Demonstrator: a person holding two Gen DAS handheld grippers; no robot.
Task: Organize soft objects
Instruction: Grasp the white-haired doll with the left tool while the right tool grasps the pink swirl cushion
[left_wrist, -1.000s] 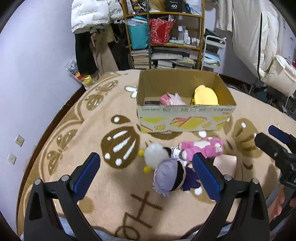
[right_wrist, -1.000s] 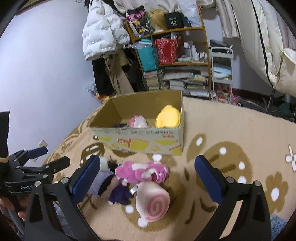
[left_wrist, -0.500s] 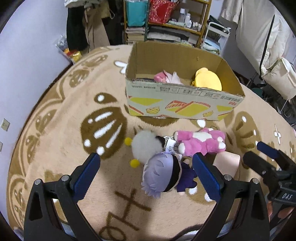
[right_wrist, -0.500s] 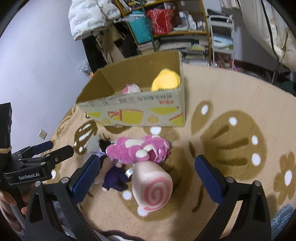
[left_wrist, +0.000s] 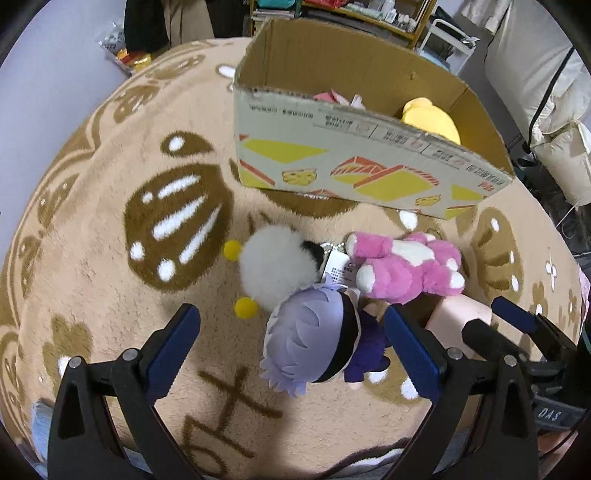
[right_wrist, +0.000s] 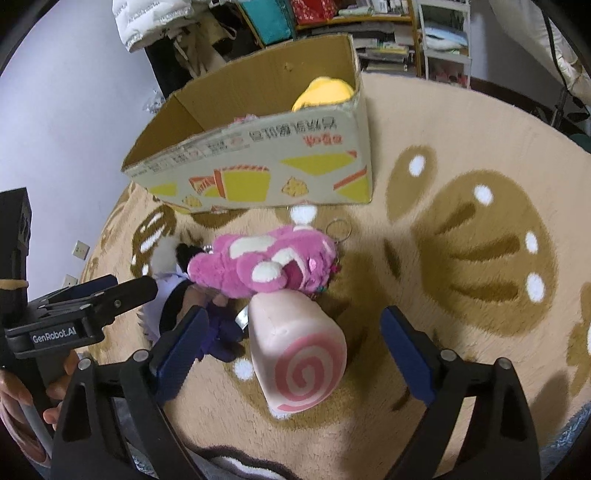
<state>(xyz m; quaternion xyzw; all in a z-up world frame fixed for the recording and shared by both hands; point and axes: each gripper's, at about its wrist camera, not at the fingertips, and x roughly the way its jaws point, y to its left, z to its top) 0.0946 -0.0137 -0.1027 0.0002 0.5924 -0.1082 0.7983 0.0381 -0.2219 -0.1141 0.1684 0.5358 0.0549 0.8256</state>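
From the left wrist view we see the cardboard box (left_wrist: 369, 162) at the far side of the rug (left_wrist: 92, 229), already holding a yellow toy (left_wrist: 432, 120) and something pink (left_wrist: 336, 96). Four soft things lie loose near us: a white pompom (left_wrist: 275, 266), a pink bear (left_wrist: 402, 267), a doll with pale hair (left_wrist: 314, 341) and, half hidden on the right, a pink roll (left_wrist: 461, 314). We judge the job roughly a third done. Our left gripper (left_wrist: 291, 345) is spread wide and holds nothing; the doll's head sits between its fingers, apparently untouched

From the right wrist view, our right gripper (right_wrist: 291, 349) is likewise wide apart and empty, with the roll's swirled end between its fingers, close beside the left one
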